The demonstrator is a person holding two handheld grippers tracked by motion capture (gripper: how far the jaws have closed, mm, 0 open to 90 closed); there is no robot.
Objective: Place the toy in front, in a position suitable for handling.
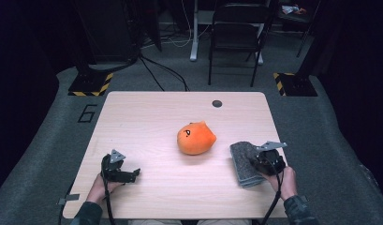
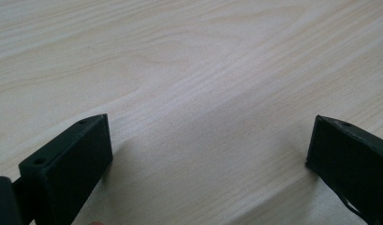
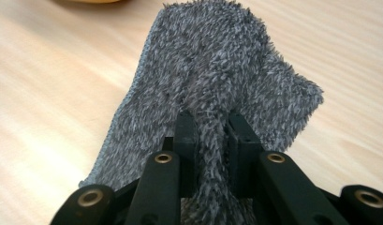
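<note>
Right now my right tool is pinching a grey cloth, its two black jaws pressed in on a gathered ridge of the fabric so that the pile bulges up between them. From the right tool's own camera the cloth looks thick and shaggy, a mid-grey plush with long, slightly paler fibres, and along one side I can make out a neater stitched edge. It spreads away from the jaws in a rough, rumpled shape, pulled into a fold where I hold it, with the far part lying on the bench. From the high camera the cloth sits at the right side of the light wooden bench, near the front edge, and the right tool is over its near right part with my hand behind it. Just to the left of the cloth, apart from it, rests an orange plush toy, rounded, with a small dark face mark. My left tool lies low at the front left of the bench, well apart from the cloth, and its jaws stand spread wide over bare wood grain.
</note>
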